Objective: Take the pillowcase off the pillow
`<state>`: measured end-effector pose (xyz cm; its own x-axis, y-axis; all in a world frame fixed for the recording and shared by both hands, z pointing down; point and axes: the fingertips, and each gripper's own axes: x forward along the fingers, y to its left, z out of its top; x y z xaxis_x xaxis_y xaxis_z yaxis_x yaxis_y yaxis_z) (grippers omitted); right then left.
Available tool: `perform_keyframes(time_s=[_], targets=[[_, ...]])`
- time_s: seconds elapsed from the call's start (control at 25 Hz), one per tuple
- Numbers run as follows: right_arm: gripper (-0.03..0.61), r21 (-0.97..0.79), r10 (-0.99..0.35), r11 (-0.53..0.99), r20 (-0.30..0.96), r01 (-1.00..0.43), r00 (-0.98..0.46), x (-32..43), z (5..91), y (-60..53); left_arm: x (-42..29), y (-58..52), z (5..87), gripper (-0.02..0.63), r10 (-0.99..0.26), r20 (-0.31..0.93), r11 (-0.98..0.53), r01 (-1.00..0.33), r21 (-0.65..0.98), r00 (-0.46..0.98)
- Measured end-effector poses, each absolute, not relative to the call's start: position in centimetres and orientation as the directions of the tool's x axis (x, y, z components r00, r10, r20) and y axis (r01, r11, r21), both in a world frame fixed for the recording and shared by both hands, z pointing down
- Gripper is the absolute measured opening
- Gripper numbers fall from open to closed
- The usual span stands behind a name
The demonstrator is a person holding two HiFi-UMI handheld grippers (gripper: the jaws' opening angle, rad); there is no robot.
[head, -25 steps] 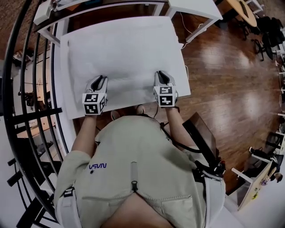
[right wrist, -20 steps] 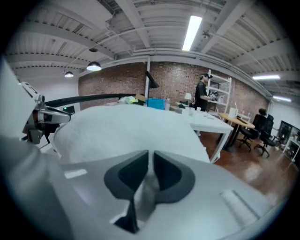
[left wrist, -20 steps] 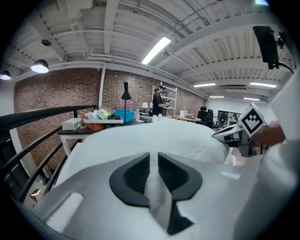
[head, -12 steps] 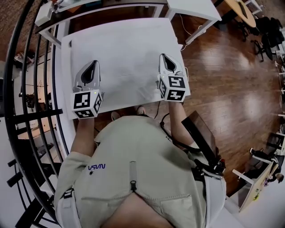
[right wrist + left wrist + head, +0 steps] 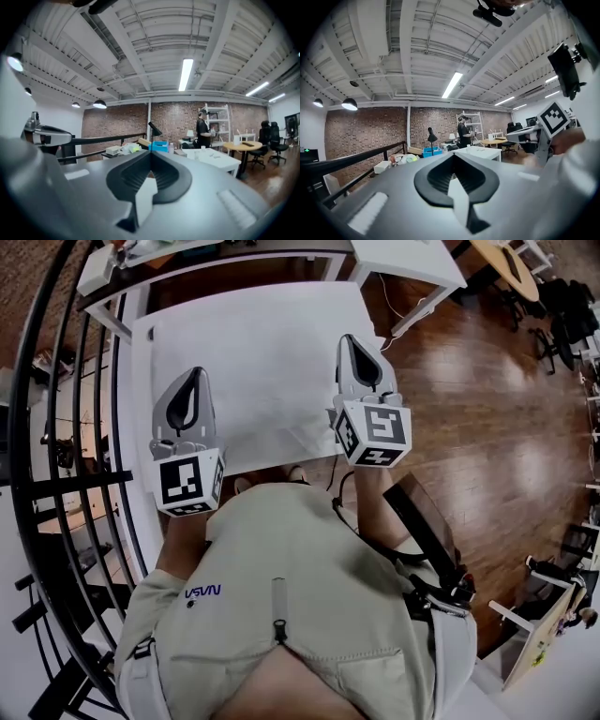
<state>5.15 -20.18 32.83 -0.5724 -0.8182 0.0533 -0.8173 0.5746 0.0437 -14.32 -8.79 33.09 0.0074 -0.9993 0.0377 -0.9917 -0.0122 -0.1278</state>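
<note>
Left gripper, jaws tight on white pillowcase; brick wall beyond

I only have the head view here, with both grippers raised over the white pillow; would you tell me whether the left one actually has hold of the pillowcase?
Observer: Yes. In the left gripper view, the left gripper has its jaws closed on a strip of the white pillowcase.
Operator: Thank you. And the right one?
Observer: The same. The right gripper pinches another fold of the pillowcase between its closed jaws.
Operator: Which way are they aimed?
Observer: Level across the room, toward a brick wall, not downward.
</note>
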Motion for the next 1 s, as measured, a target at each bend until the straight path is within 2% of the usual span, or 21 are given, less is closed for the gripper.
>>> perform_keyframes(time_s=[0.44,0.64,1.0], targets=[[0.003,0.042,-0.803,0.595,0.012,-0.802,-0.596,3.6,33.0,-17.5,-16.9,-6.8,34.2,0.005,-0.997,0.049,0.061,-0.993,-0.100,-0.066],[0.003,0.056,-0.804,0.595,0.034,-0.802,-0.594,4.1,34.0,-16.4,-15.8,-6.3,36.1,0.005,-0.994,0.105,0.028,-0.996,-0.080,-0.036],[0.003,0.040,-0.809,0.588,0.042,-0.808,-0.587,4.6,34.2,-16.3,-14.4,-6.6,36.2,0.005,-0.992,0.126,-0.021,-0.995,-0.101,0.008]])
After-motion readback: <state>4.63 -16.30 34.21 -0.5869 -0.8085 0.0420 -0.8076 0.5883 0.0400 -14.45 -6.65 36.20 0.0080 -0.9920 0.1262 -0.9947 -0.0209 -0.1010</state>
